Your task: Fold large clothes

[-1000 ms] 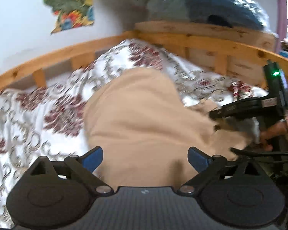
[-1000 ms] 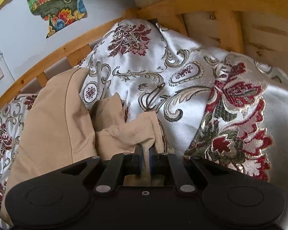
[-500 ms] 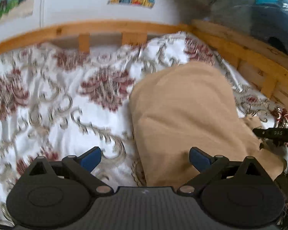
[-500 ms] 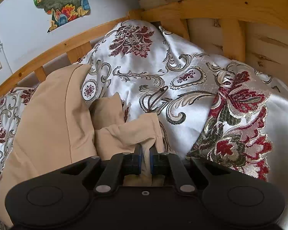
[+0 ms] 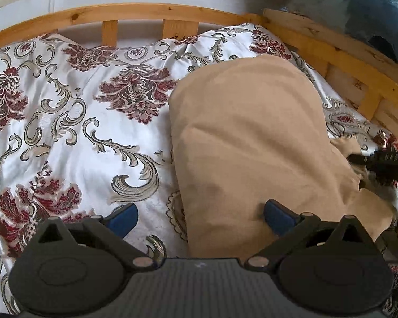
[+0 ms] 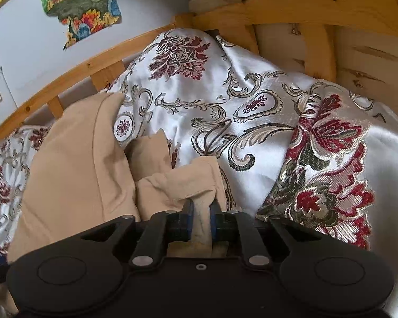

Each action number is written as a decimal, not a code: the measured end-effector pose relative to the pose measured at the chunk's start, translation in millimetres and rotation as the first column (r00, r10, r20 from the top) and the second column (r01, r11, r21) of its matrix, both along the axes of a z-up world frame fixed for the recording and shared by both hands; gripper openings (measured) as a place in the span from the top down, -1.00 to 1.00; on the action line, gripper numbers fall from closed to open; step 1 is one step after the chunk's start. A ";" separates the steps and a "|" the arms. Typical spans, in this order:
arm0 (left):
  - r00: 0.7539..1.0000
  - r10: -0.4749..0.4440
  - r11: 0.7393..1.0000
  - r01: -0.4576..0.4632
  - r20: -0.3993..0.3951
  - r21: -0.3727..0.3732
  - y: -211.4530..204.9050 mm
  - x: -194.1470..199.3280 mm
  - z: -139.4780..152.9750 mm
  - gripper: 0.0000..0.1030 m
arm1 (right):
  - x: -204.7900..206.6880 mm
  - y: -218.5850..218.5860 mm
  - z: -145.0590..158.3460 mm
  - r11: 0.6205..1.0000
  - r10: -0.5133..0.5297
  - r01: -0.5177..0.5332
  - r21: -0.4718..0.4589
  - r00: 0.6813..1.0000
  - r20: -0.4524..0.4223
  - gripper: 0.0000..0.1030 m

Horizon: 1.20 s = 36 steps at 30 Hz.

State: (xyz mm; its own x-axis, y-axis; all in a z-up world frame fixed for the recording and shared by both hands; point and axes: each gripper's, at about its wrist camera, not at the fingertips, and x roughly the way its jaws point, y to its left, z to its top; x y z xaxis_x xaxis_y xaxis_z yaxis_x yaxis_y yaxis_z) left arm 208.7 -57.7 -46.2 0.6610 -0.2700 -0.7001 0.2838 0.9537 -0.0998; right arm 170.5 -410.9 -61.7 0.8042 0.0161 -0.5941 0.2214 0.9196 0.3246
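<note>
My left gripper [image 5: 200, 218] sits low in the frame's centre, its jaws opening to their widest, the blue pads [image 5: 123, 217] far apart and pressing on nothing. My right gripper [image 6: 200, 218] fills the bottom of its own view, jaws opening, with a tan fold of cloth between its narrow-set blue pads [image 6: 189, 221]. In the left view it shows as a black bar at the right edge.

I see a plain tan garment [image 5: 246, 137] on a white satin bedspread [image 5: 74, 122] with dark red flowers and what look like grey-gold scrolls.
</note>
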 end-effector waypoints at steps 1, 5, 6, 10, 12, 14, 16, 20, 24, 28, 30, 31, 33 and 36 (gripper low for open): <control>1.000 -0.007 1.000 0.007 0.006 0.016 -2.8 -1.3 -1.0 -0.99 | -2.7 -0.2 3.2 1.000 -0.004 0.003 0.004 1.000 0.016 0.34; 1.000 -0.024 0.998 0.023 0.020 0.058 -8.5 -3.1 -3.0 -0.99 | -15.9 10.7 22.5 0.996 -0.003 0.012 -0.092 0.995 0.103 -0.37; 1.000 -0.024 0.998 0.024 0.014 0.055 -8.2 -2.8 -3.9 -0.99 | -16.9 13.8 26.2 0.994 0.018 -0.005 -0.106 0.992 0.121 -0.37; 1.000 -0.026 0.999 0.027 -0.017 0.020 -3.5 0.3 -9.2 -0.98 | 5.8 19.0 36.7 0.994 0.109 -0.105 -0.032 0.977 0.185 -0.37; 0.999 -0.029 1.000 0.029 -0.030 0.009 -3.1 1.9 -10.8 -0.98 | 27.2 22.6 38.0 0.987 0.150 -0.160 0.034 0.970 0.189 -0.37; 0.999 -0.033 0.999 0.033 -0.031 0.007 -2.6 2.7 -11.5 -0.98 | 52.1 26.4 34.8 0.965 0.216 -0.237 0.108 0.960 0.176 -0.37; 0.999 -0.033 0.999 0.033 -0.032 0.005 -2.2 2.3 -11.9 -0.98 | 69.0 29.5 27.7 0.951 0.234 -0.261 0.163 0.957 0.169 -0.35; 0.998 -0.031 1.000 0.031 -0.057 -0.003 -3.3 2.7 -12.5 -0.98 | 70.8 35.1 14.8 0.954 0.237 -0.253 0.160 0.965 0.115 0.71; 0.996 -0.042 0.999 0.043 -0.077 0.003 -9.0 0.1 -13.2 -0.98 | 53.2 38.5 15.5 0.974 0.212 -0.217 0.068 0.974 0.083 0.78; 0.996 -0.046 0.999 0.048 -0.075 0.020 -14.9 -3.2 -14.8 -0.98 | 52.7 35.4 -12.7 0.980 0.195 -0.196 0.040 0.981 0.017 0.84; 0.997 -0.047 0.998 0.049 -0.066 0.028 -15.6 -4.3 -14.5 -0.98 | 51.6 38.2 -14.4 0.980 0.195 -0.196 0.031 0.980 0.030 0.83; 0.997 -0.049 0.998 0.051 -0.067 0.026 -15.0 -3.9 -14.5 -0.98 | 50.5 40.1 -11.0 0.980 0.197 -0.198 0.015 0.980 0.033 0.80; 0.996 -0.049 0.999 0.050 -0.078 0.014 -13.1 -1.3 -15.0 -0.98 | 45.2 43.9 -0.8 0.981 0.190 -0.188 -0.044 0.980 0.053 0.68; 0.994 -0.063 0.998 0.063 -0.094 -0.003 -10.4 3.1 -16.5 -0.99 | 38.1 51.7 25.8 0.971 0.191 -0.173 -0.164 0.976 0.102 0.38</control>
